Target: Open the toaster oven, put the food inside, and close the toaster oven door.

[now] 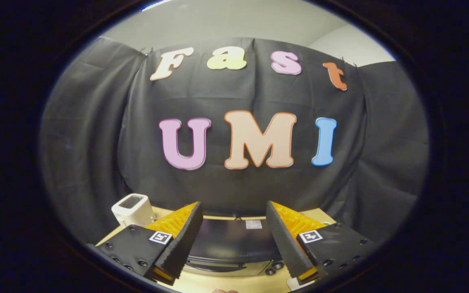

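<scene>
The toaster oven (234, 244) is a dark box seen from above, sitting on the wooden table (226, 283) just ahead of and below my fingers. Its top fills the gap between them, and its front edge with a handle (218, 265) and two knobs (274, 268) shows lower down. The door looks closed. My gripper (234, 209) hovers above the oven, open, with nothing between its fingers.
A small white toaster-like appliance (132, 208) stands on the table beyond the left finger, close to the black cloth wall. A white object's corner (297, 285) lies on the table under the right finger. A fingertip of a person (224, 291) shows at the table's near edge.
</scene>
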`<state>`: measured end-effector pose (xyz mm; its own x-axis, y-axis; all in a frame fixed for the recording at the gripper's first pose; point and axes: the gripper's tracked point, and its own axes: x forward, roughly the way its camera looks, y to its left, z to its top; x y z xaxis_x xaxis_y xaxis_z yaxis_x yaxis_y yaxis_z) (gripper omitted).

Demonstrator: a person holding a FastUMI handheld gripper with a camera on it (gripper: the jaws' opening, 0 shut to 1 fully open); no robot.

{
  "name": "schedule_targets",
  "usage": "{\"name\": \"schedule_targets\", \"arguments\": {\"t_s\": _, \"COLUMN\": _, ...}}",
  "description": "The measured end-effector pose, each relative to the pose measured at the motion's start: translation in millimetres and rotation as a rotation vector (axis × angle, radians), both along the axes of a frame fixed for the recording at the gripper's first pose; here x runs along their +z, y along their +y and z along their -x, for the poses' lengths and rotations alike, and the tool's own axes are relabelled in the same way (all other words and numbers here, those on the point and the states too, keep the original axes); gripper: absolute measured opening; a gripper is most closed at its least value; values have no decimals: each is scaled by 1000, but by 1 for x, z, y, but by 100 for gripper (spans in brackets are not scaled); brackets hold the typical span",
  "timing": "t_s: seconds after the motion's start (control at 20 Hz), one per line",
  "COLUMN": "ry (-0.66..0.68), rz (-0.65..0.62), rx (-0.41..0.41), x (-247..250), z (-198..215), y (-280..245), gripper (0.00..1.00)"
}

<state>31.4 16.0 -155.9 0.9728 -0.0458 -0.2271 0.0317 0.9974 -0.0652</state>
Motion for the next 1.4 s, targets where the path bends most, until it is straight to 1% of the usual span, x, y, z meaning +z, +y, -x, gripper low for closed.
{"name": "schedule_targets", "arguments": {"t_s": 0.1, "ry": 56, "rz": 15, "rx": -4, "x": -37, "z": -3, "y": 4, "gripper": 97}}
{"name": "schedule_targets", "arguments": {"t_s": 0.3, "ry": 157, "rz": -6, "rx": 23, "x": -100, "z": -2, "y": 24, "gripper": 97}}
{"name": "schedule_targets", "arguments": {"t_s": 0.6, "ry": 275, "rz": 3, "rx": 30, "x": -161, "z": 10, "y": 39, "gripper": 98}}
{"name": "schedule_targets", "arguments": {"t_s": 0.7, "ry": 280, "rz": 5, "rx": 36, "x": -168, "z": 12, "y": 42, "gripper": 98}}
{"name": "schedule_targets", "arguments": {"t_s": 0.8, "ry": 280, "rz": -19, "rx": 17, "x": -168, "z": 12, "y": 38, "gripper": 97}}
{"name": "schedule_targets", "arguments": {"t_s": 0.95, "ry": 276, "rz": -92, "rx": -2, "x": -173, "z": 17, "y": 37, "gripper": 98}}
{"name": "schedule_targets", "arguments": {"t_s": 1.05, "ry": 285, "rz": -80, "rx": 7, "x": -177, "z": 23, "y": 35, "gripper": 98}}
{"name": "schedule_targets", "arguments": {"t_s": 1.1, "ry": 268, "rz": -78, "rx": 8, "x": -176, "z": 23, "y": 33, "gripper": 98}}
{"name": "schedule_targets", "arguments": {"t_s": 1.25, "ry": 279, "rz": -99, "rx": 1, "x": -175, "z": 29, "y": 30, "gripper": 98}}
{"name": "schedule_targets", "arguments": {"t_s": 1.4, "ry": 278, "rz": -92, "rx": 15, "x": -175, "z": 38, "y": 31, "gripper": 98}}
